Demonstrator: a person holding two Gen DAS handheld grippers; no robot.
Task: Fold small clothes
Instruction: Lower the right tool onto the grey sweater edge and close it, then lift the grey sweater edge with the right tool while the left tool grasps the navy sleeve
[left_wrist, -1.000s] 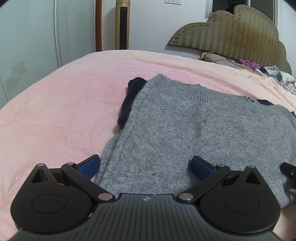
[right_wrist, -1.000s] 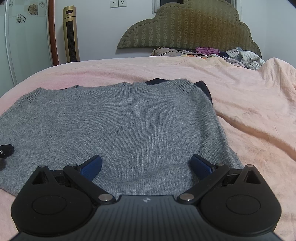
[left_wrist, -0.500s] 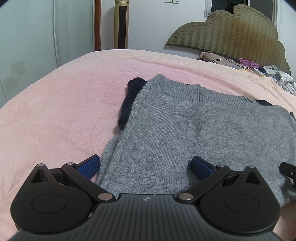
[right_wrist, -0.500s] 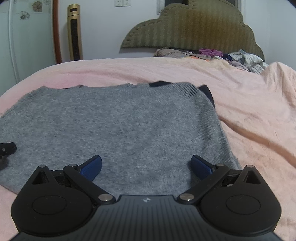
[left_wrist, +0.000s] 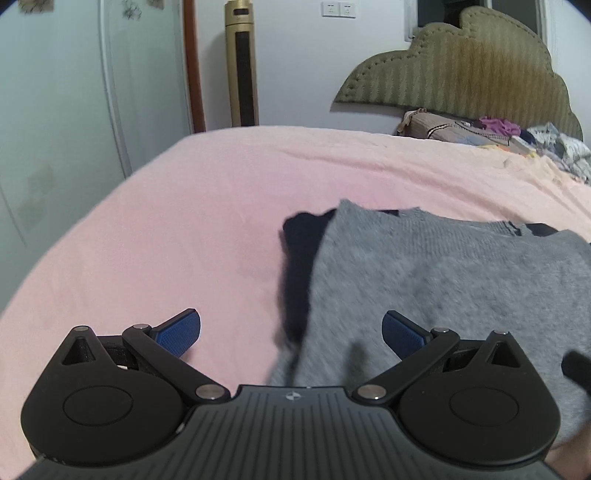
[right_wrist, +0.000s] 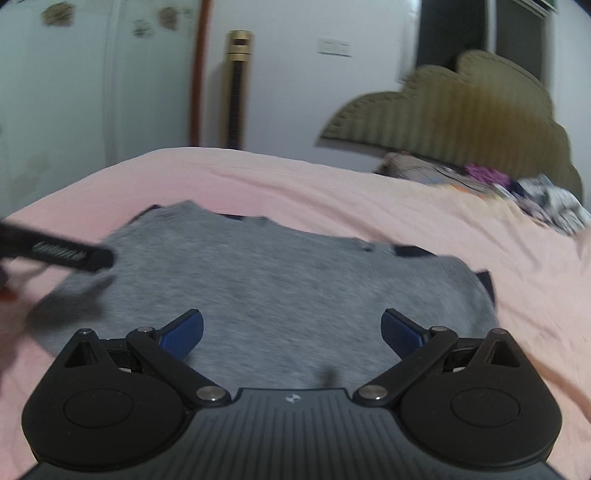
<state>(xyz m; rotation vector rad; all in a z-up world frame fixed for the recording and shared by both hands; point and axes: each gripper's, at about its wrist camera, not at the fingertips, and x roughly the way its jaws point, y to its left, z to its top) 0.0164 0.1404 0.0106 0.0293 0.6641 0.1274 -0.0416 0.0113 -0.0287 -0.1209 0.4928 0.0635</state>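
1. One grey knitted sweater lies flat on the pink bed sheet, with a dark navy garment under it that shows at the sweater's 9 o'clock edge in the left wrist view and at about 2 o'clock in the right wrist view.
2. Both tools hover above the near hem. The left gripper has its blue pads wide apart and holds nothing; it sits over the sweater's left side edge, one pad over the sheet, the other over the knit.
3. The right gripper is also wide and empty, over the middle of the hem.
4. I judge that the fold is not yet started, or that one fold is finished; the step in hand looks like reaching for a new grip.
5. The next move probably calls for lowering each gripper to an edge or corner, closing on the knit only, and not catching the navy piece below.
6. Farther out, at 1 o'clock, an olive headboard stands with a pile of mixed clothes before it; at 12 o'clock stands a golden tower fan.
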